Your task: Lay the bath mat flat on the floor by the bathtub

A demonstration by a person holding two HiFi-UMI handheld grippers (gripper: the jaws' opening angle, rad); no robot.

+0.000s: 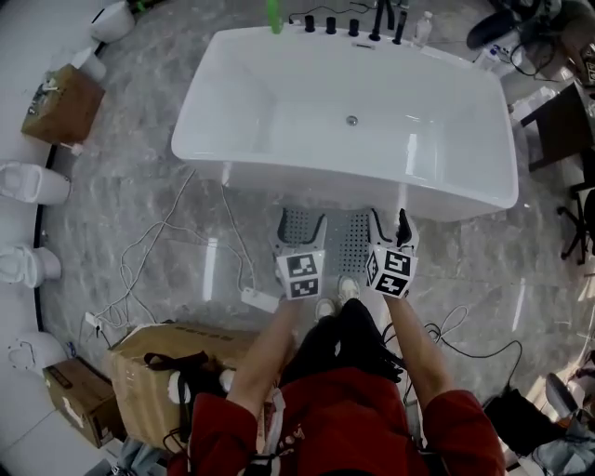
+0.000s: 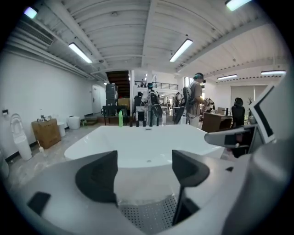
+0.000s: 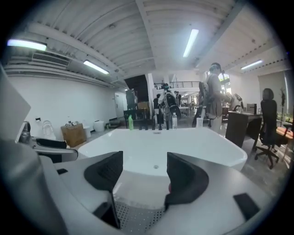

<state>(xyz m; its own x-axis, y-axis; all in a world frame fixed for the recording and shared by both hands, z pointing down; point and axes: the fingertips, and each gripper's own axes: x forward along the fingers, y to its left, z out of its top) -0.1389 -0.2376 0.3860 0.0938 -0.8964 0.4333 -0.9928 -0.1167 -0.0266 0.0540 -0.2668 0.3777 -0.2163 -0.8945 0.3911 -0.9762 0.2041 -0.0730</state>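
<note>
The grey perforated bath mat (image 1: 346,240) lies on the floor against the near side of the white bathtub (image 1: 279,121), just ahead of the person's shoes. My left gripper (image 1: 299,234) hovers over the mat's left part, jaws apart, nothing between them. Over the mat's right edge, my right gripper (image 1: 398,231) is open too. In the left gripper view the mat (image 2: 149,213) shows low between the fingers (image 2: 98,176), with the tub wall (image 2: 138,176) behind. The right gripper view shows the mat (image 3: 138,219) below the fingers (image 3: 186,179).
White cables and a power strip (image 1: 260,299) trail on the floor to the left. A cardboard box with a bag (image 1: 172,372) stands near the person's left side. Toilets (image 1: 33,183) line the left wall. A desk and chairs (image 1: 567,130) stand at right. Bottles and taps (image 1: 353,23) line the tub's far rim.
</note>
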